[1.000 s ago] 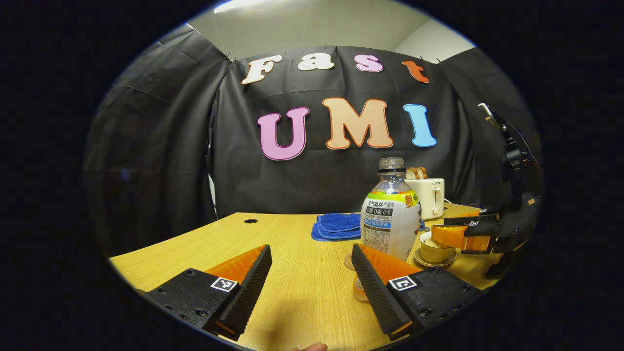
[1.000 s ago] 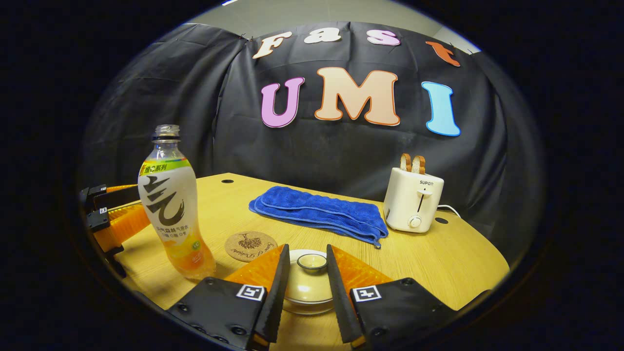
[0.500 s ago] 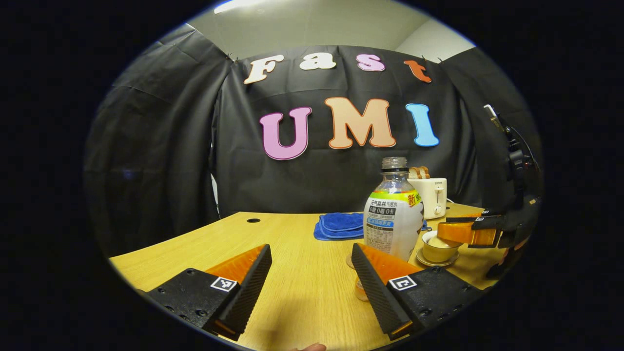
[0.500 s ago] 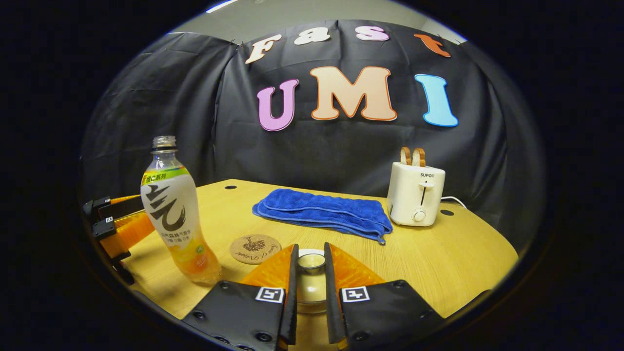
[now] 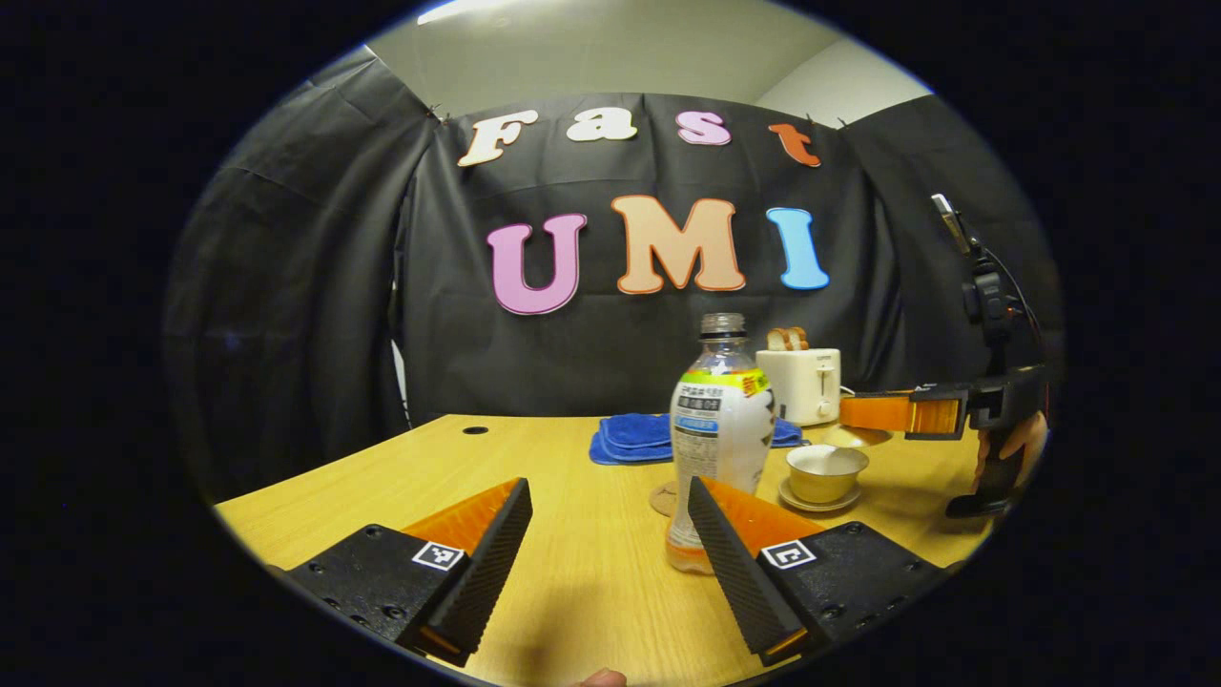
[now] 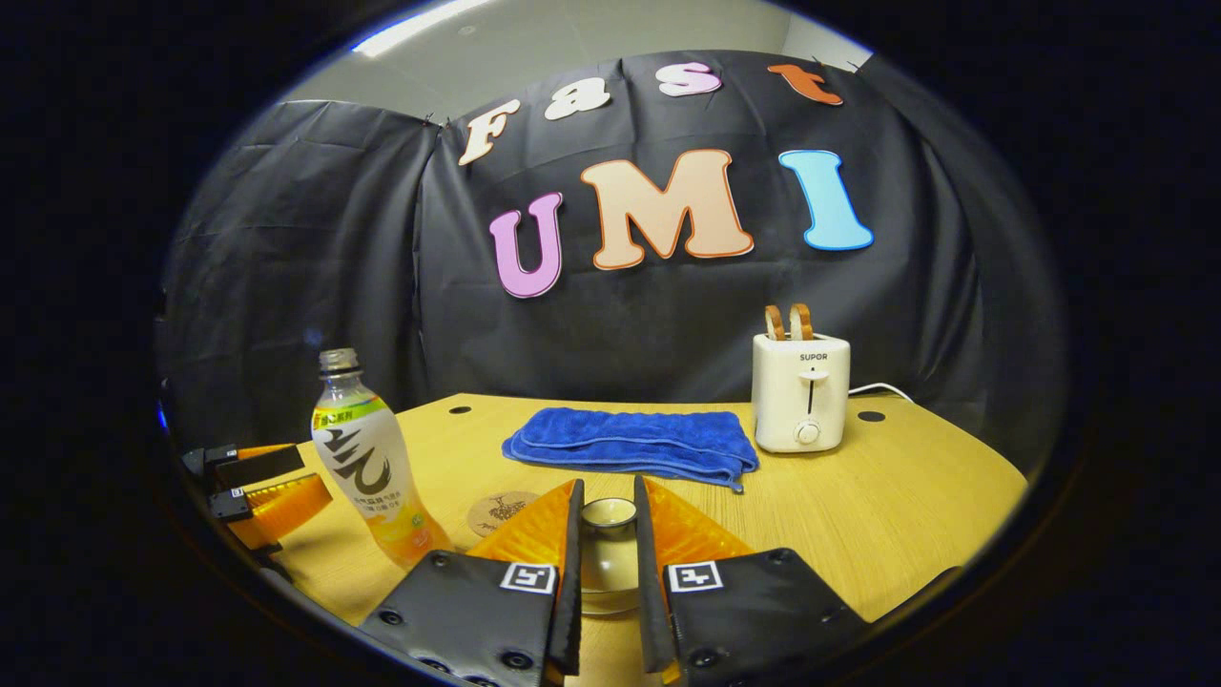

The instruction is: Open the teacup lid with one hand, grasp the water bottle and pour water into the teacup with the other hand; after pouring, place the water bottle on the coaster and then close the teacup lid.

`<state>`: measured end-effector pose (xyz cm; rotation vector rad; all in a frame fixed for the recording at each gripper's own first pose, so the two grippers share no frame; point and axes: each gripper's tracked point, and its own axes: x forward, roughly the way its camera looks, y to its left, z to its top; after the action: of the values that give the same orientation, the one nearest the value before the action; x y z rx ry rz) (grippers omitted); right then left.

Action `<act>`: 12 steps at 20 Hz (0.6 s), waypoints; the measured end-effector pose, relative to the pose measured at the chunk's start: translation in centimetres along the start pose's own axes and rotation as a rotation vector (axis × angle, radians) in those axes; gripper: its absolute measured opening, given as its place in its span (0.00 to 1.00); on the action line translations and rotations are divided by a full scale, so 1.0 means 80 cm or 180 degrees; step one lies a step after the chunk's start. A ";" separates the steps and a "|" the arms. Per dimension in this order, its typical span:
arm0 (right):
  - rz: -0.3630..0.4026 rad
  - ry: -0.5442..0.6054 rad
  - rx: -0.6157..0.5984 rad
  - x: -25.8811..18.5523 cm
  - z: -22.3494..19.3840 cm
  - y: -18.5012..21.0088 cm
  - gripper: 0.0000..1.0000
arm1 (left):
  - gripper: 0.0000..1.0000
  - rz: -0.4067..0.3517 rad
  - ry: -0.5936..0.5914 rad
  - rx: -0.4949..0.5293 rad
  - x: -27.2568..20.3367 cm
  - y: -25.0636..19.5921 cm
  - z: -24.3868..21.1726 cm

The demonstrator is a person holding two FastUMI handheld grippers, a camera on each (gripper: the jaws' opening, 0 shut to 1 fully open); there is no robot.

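The teacup lid had just come up off the teacup, pinched in the right gripper. Beside the cup, the water bottle waited; the left gripper gaped empty.

- The right gripper is seen at six o'clock, its two fingers closed against the knob of the teacup lid, which is held between them.
- A round coaster is seen flat on the wooden table, just toward nine o'clock of the lid.
- An uncapped water bottle is seen upright at eight o'clock, beside the coaster.
- The left gripper is seen at the nine o'clock edge, near the bottle, its fingers apart.
- A folded blue cloth is laid at the centre.
- A white toaster with two slices in it is seen at three o'clock, beside the cloth.
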<state>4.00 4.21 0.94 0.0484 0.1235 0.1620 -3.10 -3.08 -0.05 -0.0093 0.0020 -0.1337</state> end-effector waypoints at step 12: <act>-0.0014 -0.0202 0.0066 -0.048 0.028 -0.027 0.29 | 0.97 -0.0472 0.0216 -0.0013 0.012 -0.058 -0.011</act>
<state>0.84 1.36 3.50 0.0738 0.0621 0.1548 -2.74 -7.80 -0.90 -0.0091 0.0696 -0.2821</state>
